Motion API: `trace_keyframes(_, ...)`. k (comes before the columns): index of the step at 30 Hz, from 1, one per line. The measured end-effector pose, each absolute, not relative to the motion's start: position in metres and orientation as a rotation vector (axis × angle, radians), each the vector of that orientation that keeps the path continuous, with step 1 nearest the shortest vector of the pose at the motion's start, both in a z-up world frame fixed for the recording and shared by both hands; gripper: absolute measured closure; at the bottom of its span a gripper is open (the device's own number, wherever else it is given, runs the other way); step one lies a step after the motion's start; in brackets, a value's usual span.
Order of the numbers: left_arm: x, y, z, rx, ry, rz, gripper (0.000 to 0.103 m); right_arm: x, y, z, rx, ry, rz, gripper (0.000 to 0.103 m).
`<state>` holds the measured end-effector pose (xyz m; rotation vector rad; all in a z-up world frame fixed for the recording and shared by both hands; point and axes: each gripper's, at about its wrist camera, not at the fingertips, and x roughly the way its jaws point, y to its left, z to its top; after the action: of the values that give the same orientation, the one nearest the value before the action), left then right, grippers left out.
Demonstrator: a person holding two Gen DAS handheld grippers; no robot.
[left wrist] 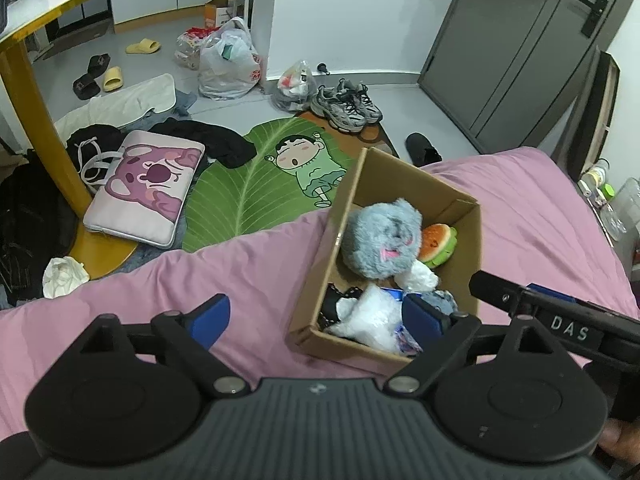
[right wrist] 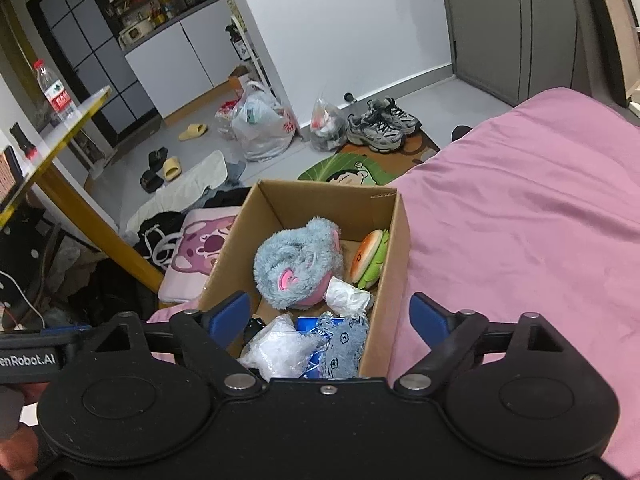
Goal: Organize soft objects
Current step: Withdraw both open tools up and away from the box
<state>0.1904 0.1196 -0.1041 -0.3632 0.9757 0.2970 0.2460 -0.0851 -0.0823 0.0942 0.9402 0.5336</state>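
An open cardboard box (left wrist: pixel 460 216) (right wrist: pixel 396 248) stands on the pink bed sheet (left wrist: pixel 240 272) (right wrist: pixel 520 216). Inside lie a fluffy grey-blue plush (left wrist: pixel 382 236) (right wrist: pixel 298 264), a burger plush (left wrist: pixel 438 244) (right wrist: pixel 370 258), a crumpled white wrap (left wrist: pixel 418 274) (right wrist: pixel 346 298), a clear plastic bag (left wrist: pixel 368 318) (right wrist: pixel 276 346) and a blue patterned cloth (right wrist: pixel 344 346). My left gripper (left wrist: pixel 322 320) hovers over the box's near left corner, open, nothing between its blue pads. My right gripper (right wrist: pixel 330 316) hangs above the box's near end, open and empty.
Beyond the bed, the floor holds a green leaf rug (left wrist: pixel 256 176), a pink bear cushion (left wrist: pixel 148 188), dark clothes (left wrist: pixel 216 140), sneakers (left wrist: pixel 346 106) (right wrist: pixel 382 124), slippers and plastic bags (left wrist: pixel 228 62). A yellow-legged table (left wrist: pixel 36 120) stands at left. The right gripper's body (left wrist: pixel 560 320) juts in beside the box.
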Motion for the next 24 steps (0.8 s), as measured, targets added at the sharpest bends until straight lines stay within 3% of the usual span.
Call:
trace_keyframes(5, 0.181, 0.110, -0.093, -0.356, 0.966, 0.294, 0.009, 0.233, -0.099, -0.072, 0.102, 0.922, 0.508, 0.000)
trace_keyframes(24, 0.145, 0.083, -0.067, -0.345, 0.946, 0.269, 0.002, 0.200, -0.143, -0.031, 0.179, 0.859, 0.456, 0.000)
